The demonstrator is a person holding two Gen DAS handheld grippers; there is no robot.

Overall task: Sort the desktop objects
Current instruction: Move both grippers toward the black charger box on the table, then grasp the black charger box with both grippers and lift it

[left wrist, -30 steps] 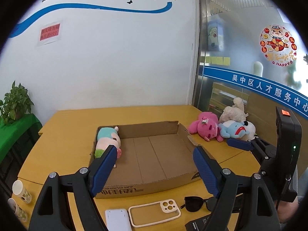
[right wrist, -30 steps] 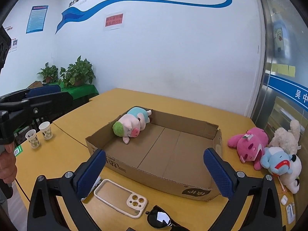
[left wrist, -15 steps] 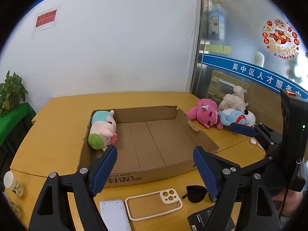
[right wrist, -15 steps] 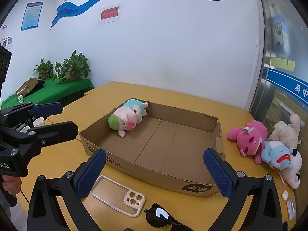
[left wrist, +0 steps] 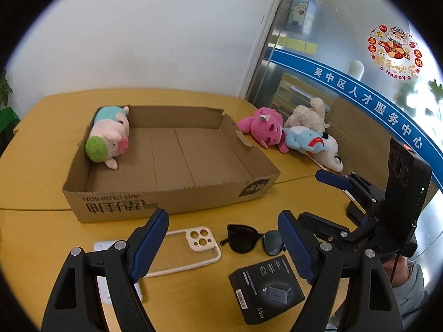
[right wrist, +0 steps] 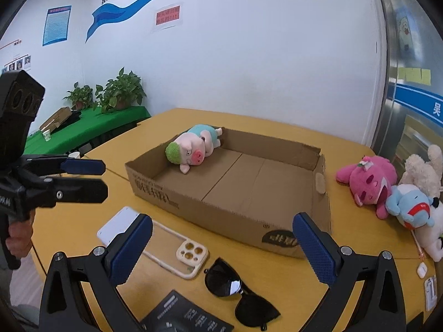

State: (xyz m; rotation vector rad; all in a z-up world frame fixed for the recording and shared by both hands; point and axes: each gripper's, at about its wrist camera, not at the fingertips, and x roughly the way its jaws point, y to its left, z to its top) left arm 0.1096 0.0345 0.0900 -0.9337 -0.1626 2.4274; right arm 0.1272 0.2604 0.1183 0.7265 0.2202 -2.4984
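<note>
A shallow cardboard box sits mid-table with a pink pig plush in its far left corner. In front of it lie a cream phone case, black sunglasses, a black charger box and a white flat device. A pink plush, a blue plush and a cream plush lie right of the box. My left gripper is open and empty above the phone case and sunglasses. My right gripper is open and empty in front of the box.
The other gripper shows in each view: the right one at the right, the left one at the left. A green-covered side table with potted plants stands far left. White earbuds case lies at the table's right edge.
Both grippers have tilted down and moved closer to the table, so the small objects in front of the box now show more fully. Both stay open; no object has moved.
</note>
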